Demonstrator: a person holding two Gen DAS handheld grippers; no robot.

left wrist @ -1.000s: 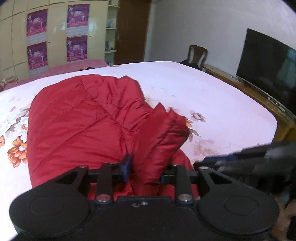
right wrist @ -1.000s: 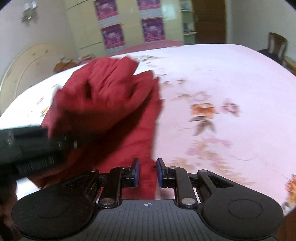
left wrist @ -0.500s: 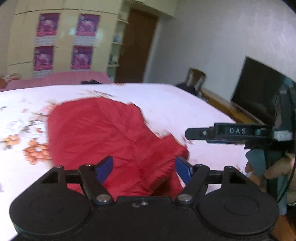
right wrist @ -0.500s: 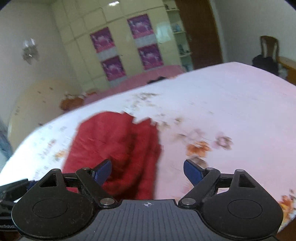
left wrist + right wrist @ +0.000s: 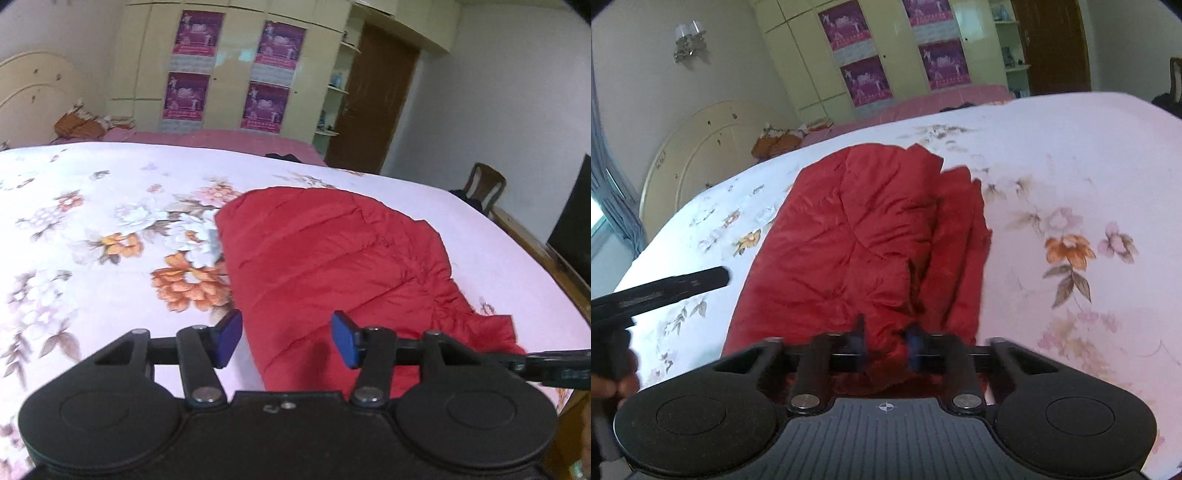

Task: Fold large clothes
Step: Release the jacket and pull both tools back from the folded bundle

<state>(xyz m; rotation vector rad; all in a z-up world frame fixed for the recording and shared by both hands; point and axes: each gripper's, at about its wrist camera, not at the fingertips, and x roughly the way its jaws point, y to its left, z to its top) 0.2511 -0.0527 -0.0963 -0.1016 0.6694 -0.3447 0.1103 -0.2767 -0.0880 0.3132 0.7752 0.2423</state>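
1. Red quilted jacket [image 5: 332, 258] lies partly folded on the floral bedsheet [image 5: 92, 240].
2. Your left gripper [image 5: 284, 341] has been closing; pads apart, jacket edge between, unpinched.
3. Your right gripper [image 5: 886, 345] has just clamped onto jacket fabric.

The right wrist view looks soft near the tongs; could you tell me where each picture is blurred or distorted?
Right wrist view: the right tongs are smeared by motion blur over the red jacket; fisheye bends the bed. Left wrist view: the left tongs are sharp, the floral print slightly smeared, corners dark.
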